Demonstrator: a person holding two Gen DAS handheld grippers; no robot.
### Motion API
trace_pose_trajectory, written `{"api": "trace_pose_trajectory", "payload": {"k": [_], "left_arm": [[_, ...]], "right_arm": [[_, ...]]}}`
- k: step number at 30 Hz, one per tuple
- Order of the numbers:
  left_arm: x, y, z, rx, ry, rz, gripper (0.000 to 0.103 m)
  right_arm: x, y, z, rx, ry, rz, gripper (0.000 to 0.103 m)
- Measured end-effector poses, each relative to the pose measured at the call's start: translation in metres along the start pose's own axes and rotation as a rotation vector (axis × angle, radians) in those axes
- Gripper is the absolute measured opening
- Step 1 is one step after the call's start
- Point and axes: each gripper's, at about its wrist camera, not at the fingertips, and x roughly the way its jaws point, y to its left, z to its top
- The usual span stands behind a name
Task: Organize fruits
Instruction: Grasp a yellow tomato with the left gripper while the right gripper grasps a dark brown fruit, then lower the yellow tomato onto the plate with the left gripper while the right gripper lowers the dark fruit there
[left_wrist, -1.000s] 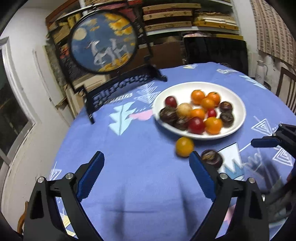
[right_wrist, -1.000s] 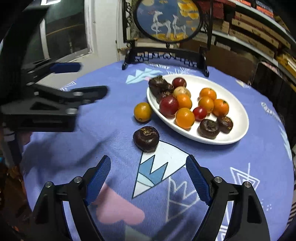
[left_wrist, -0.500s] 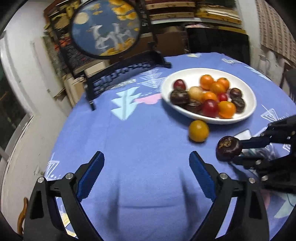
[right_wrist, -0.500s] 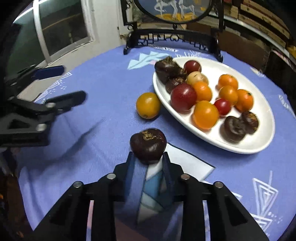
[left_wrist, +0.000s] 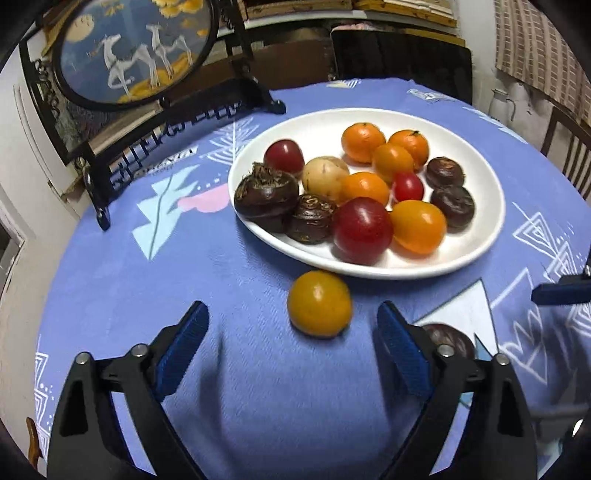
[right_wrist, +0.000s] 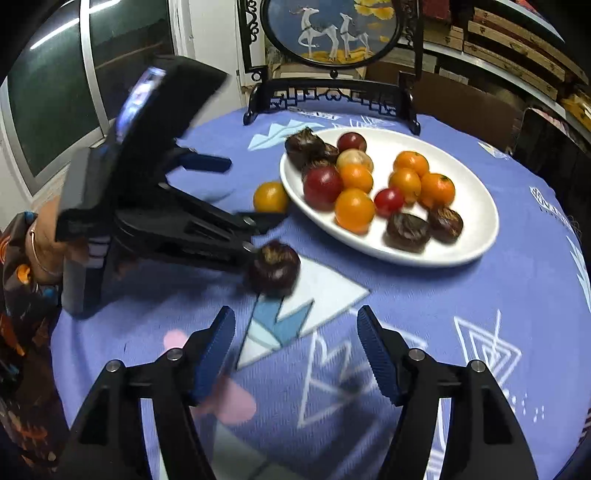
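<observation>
Fruit fills the white plate (left_wrist: 476, 254) on the blue patterned tabletop (left_wrist: 240, 387): oranges, red and yellow-orange tomatoes, one pale round fruit and several dark brown, rough-skinned ones. Two pieces lie off the plate on the cloth. A yellow-orange tomato (left_wrist: 319, 303) sits just beside the plate's near rim, and a dark brown fruit (right_wrist: 274, 266) rests on a white and blue triangle printed in the cloth, a little farther out.

The left tongs (left_wrist: 291, 347) are spread wide, nothing between the blue pads, with the yellow-orange tomato ahead of the gap and slightly toward the right pad. In the left wrist view the dark brown fruit is mostly hidden behind the right finger. From the right wrist view the left tool reaches in from the left side – its lower finger tip lies close against the dark brown fruit, though blur keeps me from telling whether it touches.

The right tongs (right_wrist: 295, 343) are also apart and empty, set above the cloth with the dark brown fruit ahead of them, nearer the left pad.

Behind the plate stands a round painted deer screen (right_wrist: 334, 31) in a black carved stand – shelves of boxes line the wall beyond.
</observation>
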Motion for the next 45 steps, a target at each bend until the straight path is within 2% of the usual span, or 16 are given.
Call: {"api": "trace_pose_trajectory", "payload": {"k": [2, 3, 8, 11, 16, 17, 18, 24, 31, 34, 37, 45], "left_arm": [[0.008, 0.004, 0.002, -0.025, 0.045, -0.054, 0.035], [0.011, 0.009, 0.002, -0.055, 0.059, -0.071, 0.035], [-0.005, 0.03, -0.009, -0.086, 0.028, -0.053, 0.035], [-0.024, 0.041, -0.023, -0.072, -0.003, -0.017, 0.035], [-0.047, 0.049, -0.04, -0.055, -0.024, -0.016, 0.035], [-0.049, 0.049, -0.041, -0.055, -0.026, -0.015, 0.035], [-0.05, 0.05, -0.043, -0.055, -0.026, -0.015, 0.035], [-0.056, 0.042, -0.051, -0.052, -0.027, -0.024, 0.035], [-0.067, 0.011, -0.059, -0.002, -0.033, -0.057, 0.035], [-0.07, -0.001, -0.049, 0.016, -0.042, -0.06, 0.035], [-0.073, -0.01, -0.031, 0.028, -0.064, -0.052, 0.035], [-0.075, -0.019, 0.033, 0.014, -0.136, -0.004, 0.035]], "right_arm": [[0.005, 0.002, 0.003, -0.006, 0.006, 0.007, 0.069], [0.007, 0.003, 0.003, -0.011, 0.009, 0.01, 0.069], [0.019, 0.007, 0.005, -0.012, 0.026, 0.01, 0.069], [0.031, 0.011, 0.013, -0.014, 0.041, 0.009, 0.069], [0.052, 0.016, 0.025, -0.012, 0.069, 0.009, 0.068], [0.055, 0.017, 0.026, -0.012, 0.073, 0.009, 0.058], [0.055, 0.019, 0.026, -0.031, 0.059, -0.008, 0.042], [0.025, 0.022, 0.01, -0.05, 0.037, -0.006, 0.041], [-0.019, 0.008, -0.023, -0.023, 0.023, -0.022, 0.041], [-0.02, -0.002, -0.033, -0.001, 0.039, -0.028, 0.041], [-0.026, -0.011, -0.03, 0.01, 0.015, -0.036, 0.041], [-0.054, -0.041, 0.027, 0.016, -0.13, -0.067, 0.041]]}}
